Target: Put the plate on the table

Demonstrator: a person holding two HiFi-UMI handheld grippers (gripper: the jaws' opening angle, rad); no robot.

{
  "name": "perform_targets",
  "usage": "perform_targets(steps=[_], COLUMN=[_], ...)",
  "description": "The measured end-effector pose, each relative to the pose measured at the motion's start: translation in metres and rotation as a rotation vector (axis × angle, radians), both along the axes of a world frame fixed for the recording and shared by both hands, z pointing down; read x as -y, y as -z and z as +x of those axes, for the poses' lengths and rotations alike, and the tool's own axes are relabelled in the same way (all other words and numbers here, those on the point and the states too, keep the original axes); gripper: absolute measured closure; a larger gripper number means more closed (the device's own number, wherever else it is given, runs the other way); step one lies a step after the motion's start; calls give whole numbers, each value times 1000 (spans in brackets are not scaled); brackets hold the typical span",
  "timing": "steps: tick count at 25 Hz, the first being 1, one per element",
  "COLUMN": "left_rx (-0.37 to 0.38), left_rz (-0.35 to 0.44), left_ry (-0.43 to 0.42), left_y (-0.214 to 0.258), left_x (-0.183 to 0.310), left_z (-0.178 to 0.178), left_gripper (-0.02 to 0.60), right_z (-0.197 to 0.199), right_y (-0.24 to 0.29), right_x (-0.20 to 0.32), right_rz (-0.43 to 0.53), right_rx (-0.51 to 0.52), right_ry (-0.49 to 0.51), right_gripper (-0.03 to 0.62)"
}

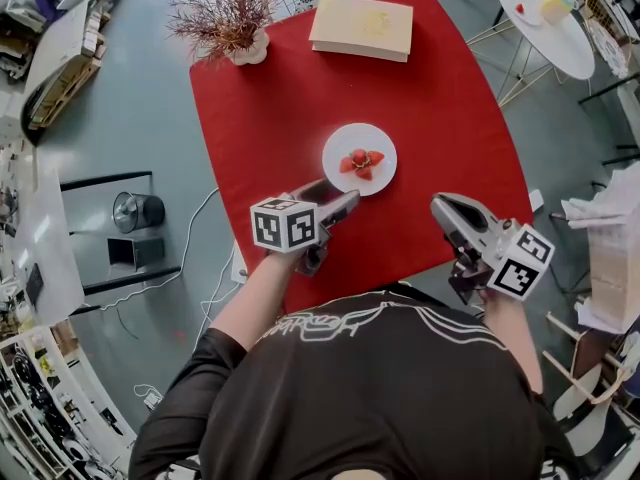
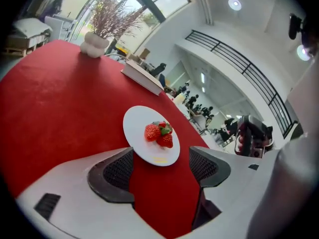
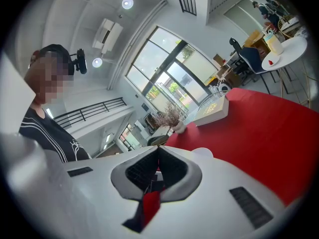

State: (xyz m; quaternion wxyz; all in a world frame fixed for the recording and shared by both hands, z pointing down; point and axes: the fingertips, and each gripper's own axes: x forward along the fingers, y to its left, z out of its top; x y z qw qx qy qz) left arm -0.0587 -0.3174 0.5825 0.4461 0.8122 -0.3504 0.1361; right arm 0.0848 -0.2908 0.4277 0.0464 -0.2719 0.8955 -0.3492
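Left gripper (image 1: 338, 206) gapes empty at the near edge of the round plate (image 1: 372, 138) lying flat, right gripper (image 1: 442, 208) beside it pinched shut on nothing.

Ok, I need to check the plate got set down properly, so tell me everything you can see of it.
The plate is small, round, white and smooth. It lies flat on the red table, near its middle, with red strawberries with green tops at its centre. A faint yellowish mark sits by its near rim. The left gripper holds its tongs open either side of that rim without gripping it; contact is unclear.
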Motion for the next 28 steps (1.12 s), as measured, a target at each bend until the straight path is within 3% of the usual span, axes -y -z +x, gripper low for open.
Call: perform_targets(steps=[7, 11, 15, 17, 22, 28], left_rx=[130, 130, 67, 15, -105, -199], left_rz=[121, 174, 253, 301, 426, 556], left_ry=[-111, -139, -171, -197, -239, -384], left_y=[6, 23, 54, 74, 131, 200], left_x=[-6, -14, -30, -42, -75, -138], left_z=[0, -1, 3, 6, 9, 20], left_gripper=[242, 242, 259, 303, 548, 574], right_z=[-4, -10, -18, -24, -40, -53], right_y=[-2, -3, 0, 2, 12, 34], right_x=[-8, -17, -29, -38, -62, -106], right_rz=[-2, -5, 9, 20, 61, 123], right_rx=[0, -3, -10, -10, -15, 8], right_ry=[1, 7, 19, 31, 52, 56], right_gripper=[586, 586, 586, 586, 586, 586])
